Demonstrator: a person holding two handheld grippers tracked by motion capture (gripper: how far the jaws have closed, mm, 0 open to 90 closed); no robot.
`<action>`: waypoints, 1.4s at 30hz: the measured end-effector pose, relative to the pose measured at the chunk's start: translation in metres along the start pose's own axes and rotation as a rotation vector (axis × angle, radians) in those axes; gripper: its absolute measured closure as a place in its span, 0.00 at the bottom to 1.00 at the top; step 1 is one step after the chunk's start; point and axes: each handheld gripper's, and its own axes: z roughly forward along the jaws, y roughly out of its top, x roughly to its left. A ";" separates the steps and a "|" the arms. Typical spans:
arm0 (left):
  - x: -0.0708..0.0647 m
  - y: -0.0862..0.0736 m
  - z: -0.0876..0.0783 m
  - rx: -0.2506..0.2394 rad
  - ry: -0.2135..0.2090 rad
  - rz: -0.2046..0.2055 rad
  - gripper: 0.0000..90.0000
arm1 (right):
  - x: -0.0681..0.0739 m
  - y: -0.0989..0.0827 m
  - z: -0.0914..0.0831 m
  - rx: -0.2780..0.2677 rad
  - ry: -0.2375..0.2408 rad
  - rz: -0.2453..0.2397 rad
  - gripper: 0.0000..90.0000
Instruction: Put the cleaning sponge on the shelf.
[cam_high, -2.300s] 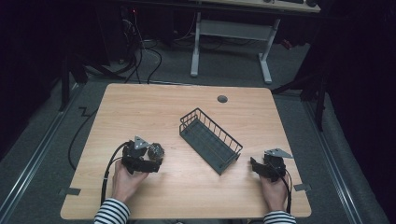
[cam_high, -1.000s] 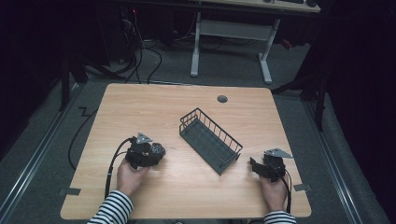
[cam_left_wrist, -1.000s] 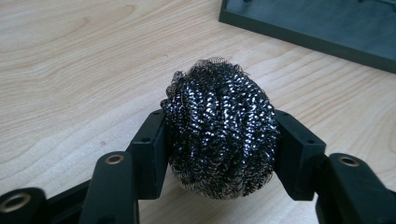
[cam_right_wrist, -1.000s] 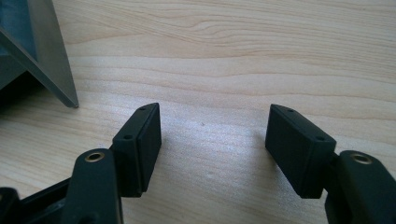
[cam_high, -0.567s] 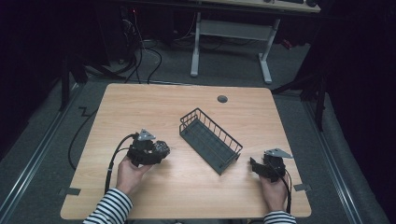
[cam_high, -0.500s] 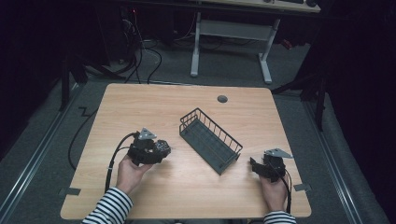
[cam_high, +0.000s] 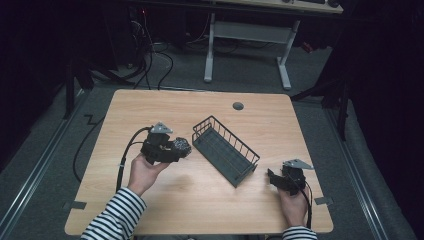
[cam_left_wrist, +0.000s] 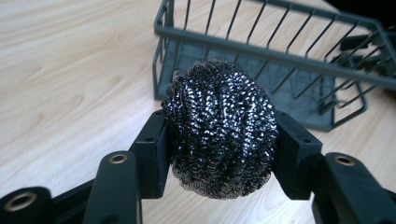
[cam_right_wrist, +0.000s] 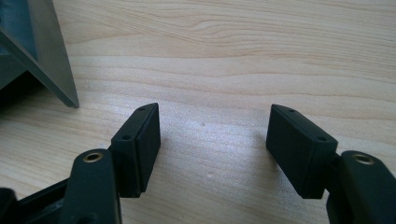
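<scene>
Surface: light wooden table (cam_high: 150, 110) in a dark room; grey carpet, cables and a white desk frame (cam_high: 247, 35) behind it.
Left hand: comes in at bottom left in a striped sleeve (cam_high: 117, 217), holding the left gripper (cam_high: 181, 147) off the table top, jaws pointed toward the basket.
Left gripper state: jaws clamped on the steel wool scourer (cam_left_wrist: 222, 128), one pad on each flank; they have just been closing the last bit, with the ball between them.
Scourer position: held in the air just left of the basket's near end wall; in the left gripper view the wall stands directly behind the ball.
Basket: dark grey wire dish basket (cam_high: 226, 150), mid-table, open side up, nothing seen inside.
Basket long axis: diagonal, from upper left (near the left gripper) down to lower right (near the right gripper).
Key relation: basket lies right of and just beyond the scourer. Judgement: a short carry up over the rim, then down, would drop it in.
Nearer hand: left, by far, and it holds the load.
Right gripper (cam_high: 271, 176): rests at the basket's lower-right corner, jaws spread wide with bare wood between them.
Table grommet (cam_high: 238, 106): dark disc near the far edge, clear of the work.
Count: one scourer, one basket, two grippers, one grommet.
</scene>
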 end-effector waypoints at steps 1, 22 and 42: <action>0.001 0.003 0.001 0.002 0.006 0.001 0.51 | 0.000 0.000 0.000 0.000 0.000 0.000 0.39; -0.017 0.059 0.025 -0.011 -0.056 0.060 0.52 | 0.000 0.000 0.000 -0.001 -0.001 0.003 0.39; -0.034 0.082 0.093 0.059 -0.020 0.056 0.50 | 0.000 0.000 0.000 -0.001 0.000 0.008 0.39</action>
